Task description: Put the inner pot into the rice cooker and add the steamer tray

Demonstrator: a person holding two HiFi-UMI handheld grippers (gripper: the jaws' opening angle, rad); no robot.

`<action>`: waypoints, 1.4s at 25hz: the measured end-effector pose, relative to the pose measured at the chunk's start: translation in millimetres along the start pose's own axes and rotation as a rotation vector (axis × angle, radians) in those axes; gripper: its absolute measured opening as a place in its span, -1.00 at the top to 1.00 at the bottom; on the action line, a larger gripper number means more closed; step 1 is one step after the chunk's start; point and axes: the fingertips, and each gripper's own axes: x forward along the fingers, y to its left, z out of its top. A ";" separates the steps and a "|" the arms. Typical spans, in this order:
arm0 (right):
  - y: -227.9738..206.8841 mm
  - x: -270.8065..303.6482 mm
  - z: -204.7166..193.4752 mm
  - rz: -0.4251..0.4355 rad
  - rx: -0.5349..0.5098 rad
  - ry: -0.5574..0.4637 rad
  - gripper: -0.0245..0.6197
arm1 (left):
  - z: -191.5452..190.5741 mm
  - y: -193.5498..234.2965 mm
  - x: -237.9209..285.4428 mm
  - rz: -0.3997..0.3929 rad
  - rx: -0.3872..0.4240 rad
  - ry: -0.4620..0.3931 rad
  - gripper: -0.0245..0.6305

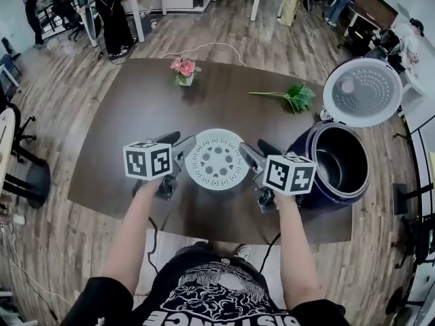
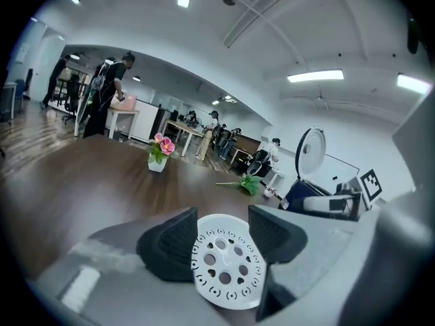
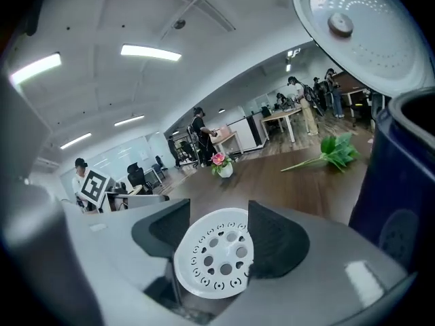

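Note:
A white round steamer tray (image 1: pixel 217 159) with several holes hangs between my two grippers over the front middle of the brown table (image 1: pixel 136 114). My left gripper (image 1: pixel 182 148) is shut on its left rim and my right gripper (image 1: pixel 253 156) on its right rim. The tray (image 2: pixel 224 260) fills the gap between the left jaws, and the tray (image 3: pixel 214 260) does the same between the right jaws. The dark blue rice cooker (image 1: pixel 306 148) stands just right of the right gripper, lid (image 1: pixel 362 92) up. The inner pot (image 1: pixel 340 158) sits inside it.
A small pot of pink flowers (image 1: pixel 183 70) stands at the table's far middle. A green leafy sprig (image 1: pixel 292 97) lies behind the cooker. The table's front edge runs just below my hands. People and desks are far behind the table.

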 end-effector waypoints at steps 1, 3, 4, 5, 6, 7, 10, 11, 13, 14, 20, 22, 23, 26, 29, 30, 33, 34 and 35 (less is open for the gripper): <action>-5.9 -0.7 -7.0 -0.022 0.020 0.003 0.09 | -5.5 2.8 5.1 -0.017 -0.018 0.021 0.17; -14.5 0.4 -18.5 -0.059 0.047 0.010 0.09 | -15.6 10.6 13.4 -0.040 -0.041 0.058 0.17; -18.1 2.5 -24.1 -0.074 0.057 0.018 0.09 | -19.7 15.7 16.9 -0.044 -0.045 0.073 0.17; -21.9 5.1 -29.8 -0.086 0.065 0.026 0.09 | -23.1 20.9 20.4 -0.045 -0.046 0.085 0.17; -25.8 7.8 -35.3 -0.098 0.076 0.034 0.09 | -25.5 24.9 24.1 -0.048 -0.046 0.096 0.17; -29.7 10.3 -40.7 -0.108 0.087 0.040 0.09 | -27.7 27.6 27.7 -0.054 -0.048 0.107 0.17; -42.2 14.4 -59.1 -0.151 0.130 0.064 0.09 | -38.8 35.3 37.9 -0.069 -0.060 0.151 0.17; -45.9 14.7 -65.8 -0.167 0.148 0.074 0.09 | -43.7 37.6 40.4 -0.072 -0.062 0.169 0.17; -52.0 15.7 -77.8 -0.190 0.181 0.092 0.09 | -53.1 41.4 45.1 -0.076 -0.068 0.203 0.17; -55.0 16.5 -83.1 -0.199 0.195 0.101 0.09 | -57.1 42.9 47.6 -0.077 -0.071 0.218 0.17; -67.5 24.8 -105.0 -0.224 0.258 0.142 0.20 | -73.2 51.2 61.5 -0.088 -0.106 0.272 0.17; -68.3 28.5 -111.3 -0.226 0.268 0.154 0.24 | -78.4 55.2 63.2 -0.088 -0.123 0.286 0.17; -68.5 29.8 -114.2 -0.226 0.273 0.162 0.26 | -81.1 55.6 63.6 -0.092 -0.130 0.293 0.17; -67.8 33.4 -119.6 -0.223 0.280 0.186 0.32 | -86.6 52.4 65.7 -0.118 -0.149 0.308 0.31; -65.1 37.6 -120.8 -0.214 0.283 0.192 0.39 | -90.7 51.3 67.2 -0.129 -0.157 0.322 0.36; -64.3 38.2 -121.4 -0.214 0.285 0.193 0.40 | -91.7 51.3 66.8 -0.128 -0.157 0.325 0.39; -64.6 36.9 -123.3 -0.227 0.284 0.204 0.48 | -92.0 51.3 65.0 -0.124 -0.158 0.324 0.51; -65.6 36.0 -124.4 -0.237 0.282 0.209 0.54 | -92.0 51.4 64.5 -0.121 -0.155 0.324 0.54; -66.9 35.2 -125.5 -0.249 0.279 0.214 0.57 | -92.3 51.9 63.9 -0.116 -0.149 0.327 0.56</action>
